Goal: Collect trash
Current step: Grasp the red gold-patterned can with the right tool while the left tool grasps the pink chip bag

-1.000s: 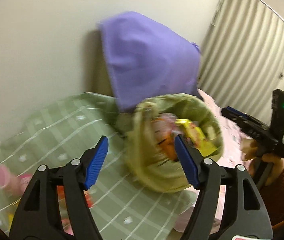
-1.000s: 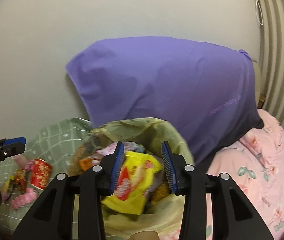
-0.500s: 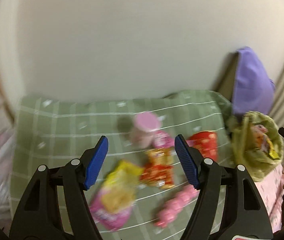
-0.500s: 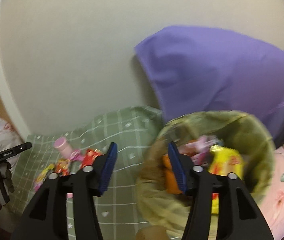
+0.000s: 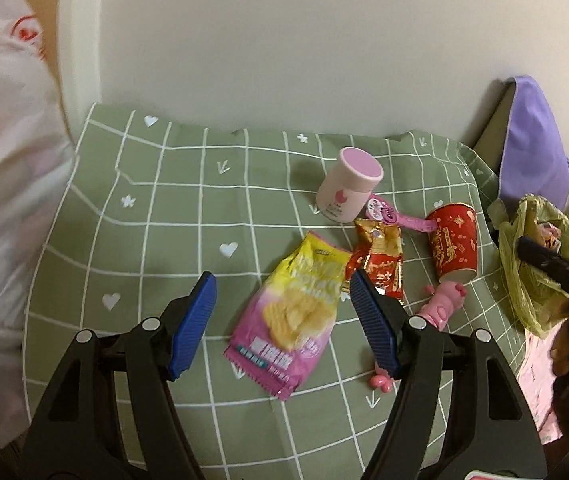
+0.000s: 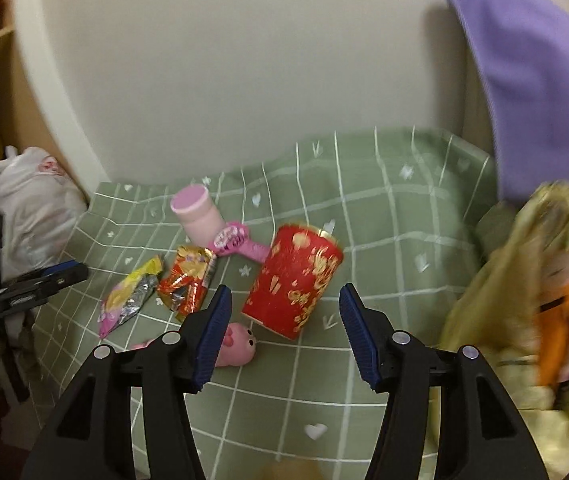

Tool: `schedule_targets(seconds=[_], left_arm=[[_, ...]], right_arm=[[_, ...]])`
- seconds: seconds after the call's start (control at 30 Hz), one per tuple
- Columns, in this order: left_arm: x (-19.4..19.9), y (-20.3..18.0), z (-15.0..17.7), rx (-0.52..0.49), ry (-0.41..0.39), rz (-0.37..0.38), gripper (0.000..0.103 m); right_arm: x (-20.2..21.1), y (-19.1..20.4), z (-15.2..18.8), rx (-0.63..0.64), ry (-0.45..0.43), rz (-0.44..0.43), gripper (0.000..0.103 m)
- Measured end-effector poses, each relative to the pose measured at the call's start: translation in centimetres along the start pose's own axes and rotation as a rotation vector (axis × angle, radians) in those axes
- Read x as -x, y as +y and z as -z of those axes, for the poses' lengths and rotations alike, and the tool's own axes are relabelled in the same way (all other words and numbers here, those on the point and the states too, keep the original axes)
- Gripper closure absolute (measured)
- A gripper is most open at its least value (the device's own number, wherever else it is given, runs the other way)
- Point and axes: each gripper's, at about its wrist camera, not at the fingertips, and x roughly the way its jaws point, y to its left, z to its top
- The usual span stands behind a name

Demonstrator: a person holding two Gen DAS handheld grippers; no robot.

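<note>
Now both grippers hang over the green checked cloth [image 5: 156, 216], tilted down at the litter. The left gripper [image 5: 282, 320] has its jaws spread wide and empty; just ahead of it, between the blue pads and partly under the right-hand one, lies the chip bag [image 5: 292, 316], flat on the cloth. Beyond that pad's tip is the red wrapper [image 5: 378, 262], overlapping the bag's upper corner. Farther ahead stands the pink bottle [image 5: 348, 190], tipped on its side, with a pink tag [image 5: 382, 210] touching its base. To the right of the pads lies the red cup [image 5: 454, 242] on its side, and a pink toy [image 5: 442, 304] runs from below the cup to behind the right finger. At the far right edge is the trash bag [image 5: 524, 280], partly covered by the right gripper.

The right gripper [image 6: 282, 334] has just been opening; its jaws stand wide apart with nothing pressed between them. The cup [image 6: 294, 278] lies directly ahead, between the two pads' lines but clear of them. The toy [image 6: 238, 346] sits just beside the left pad. The bag [image 6: 524, 300], blurred and full of wrappers, is close on the right. The purple cloth [image 6: 532, 80] hangs above it.
</note>
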Motion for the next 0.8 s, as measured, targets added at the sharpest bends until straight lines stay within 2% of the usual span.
schedule_targets(seconds=[0.23, 0.37, 0.57, 0.8], left_arm=[[0.2, 0.4, 1.1, -0.001, 0.028, -0.035, 0.037], [0.1, 0.9, 1.6, 0.001, 0.044, -0.040, 0.037], [-0.8, 1.0, 1.7, 0.015, 0.050, -0.024, 0.037], [-2.2, 0.1, 2.0, -0.022, 0.063, -0.001, 0.037]], right_arm=[[-5.2, -0.7, 0.1, -0.141, 0.000, 0.018, 0.050], [-7.3, -1.6, 0.7, -0.237, 0.077, -0.096, 0.051], [-5.3, -1.2, 1.0, -0.157, 0.062, -0.046, 0.053], [-2.0, -2.5, 1.2, -0.177, 0.008, -0.014, 0.053]])
